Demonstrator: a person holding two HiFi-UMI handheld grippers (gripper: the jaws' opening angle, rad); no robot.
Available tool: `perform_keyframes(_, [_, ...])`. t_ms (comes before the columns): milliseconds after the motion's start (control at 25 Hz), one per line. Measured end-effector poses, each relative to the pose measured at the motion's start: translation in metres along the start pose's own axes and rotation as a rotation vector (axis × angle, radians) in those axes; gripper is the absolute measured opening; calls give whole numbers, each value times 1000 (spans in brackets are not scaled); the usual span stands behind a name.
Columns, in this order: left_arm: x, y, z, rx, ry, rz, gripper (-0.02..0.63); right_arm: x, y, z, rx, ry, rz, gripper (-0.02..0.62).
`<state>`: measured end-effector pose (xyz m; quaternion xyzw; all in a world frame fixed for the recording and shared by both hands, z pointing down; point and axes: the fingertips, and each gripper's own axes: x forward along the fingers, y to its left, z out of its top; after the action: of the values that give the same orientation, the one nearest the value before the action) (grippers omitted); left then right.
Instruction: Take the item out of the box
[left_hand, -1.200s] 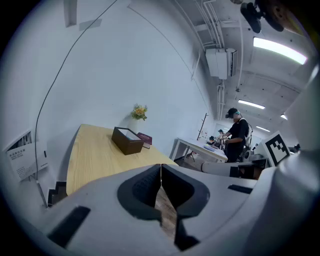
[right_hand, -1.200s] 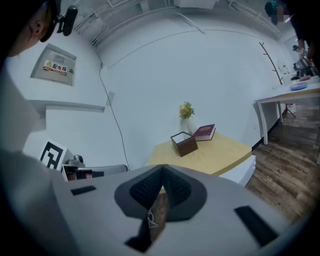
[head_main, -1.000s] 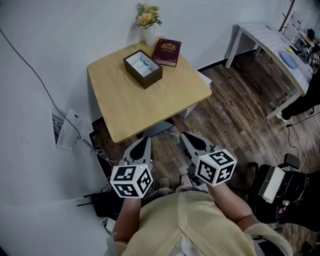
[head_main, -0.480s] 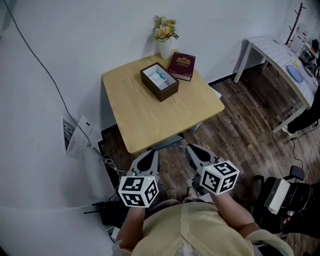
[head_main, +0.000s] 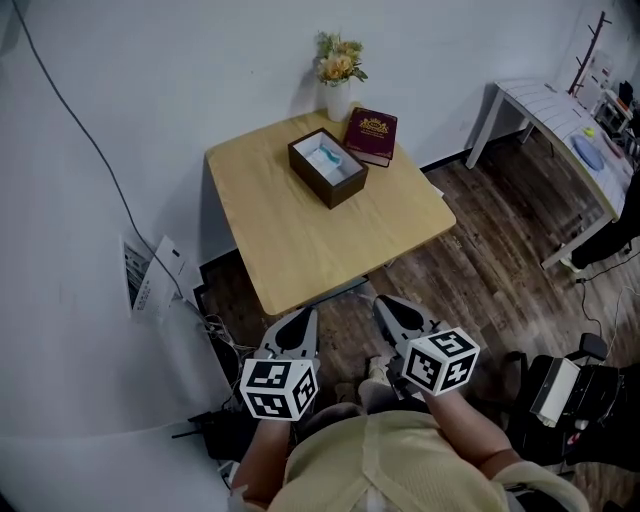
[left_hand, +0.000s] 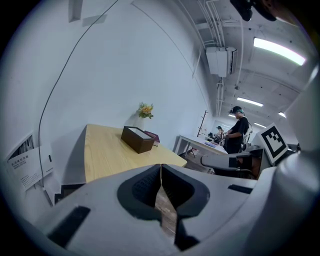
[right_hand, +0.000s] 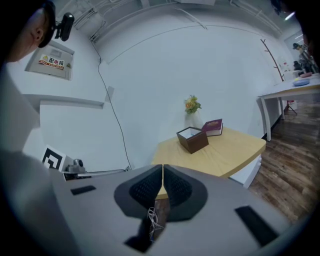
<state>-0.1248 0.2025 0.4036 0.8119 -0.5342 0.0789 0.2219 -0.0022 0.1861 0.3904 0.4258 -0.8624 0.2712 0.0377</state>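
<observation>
My left tongs (head_main: 302, 316) and right tongs (head_main: 384, 303) are both pressed together, pinching nothing. I have just carried them forward to the near edge of the table (head_main: 300, 245). The box (head_main: 350, 186) stands well ahead, beside the book (head_main: 371, 136), with the pale blue item (head_main: 328, 155) lying inside. I judge the reach barely begun.

The person wears a pale yellow top (head_main: 390, 455) of soft, loose fabric. The left gripper (head_main: 300, 314) and the right gripper (head_main: 386, 301) look alike: each has a smooth, light grey shell that tapers to a rounded wedge, with a black inset along the top. Inside each shell sit dark pads (left_hand: 145, 187) with a fine ribbed texture. Each gripper carries a white cube (head_main: 278, 387) at the rear, printed with black square markers on every visible face.
</observation>
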Motion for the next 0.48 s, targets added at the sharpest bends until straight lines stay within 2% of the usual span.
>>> perform_keyframes(240, [18, 6, 7, 17, 4, -2, 23, 16, -12, 12, 1, -17, 1, 31])
perform_keyframes(480, [44, 17, 30, 45, -30, 26, 23, 46, -25, 33, -13, -12, 45, 31])
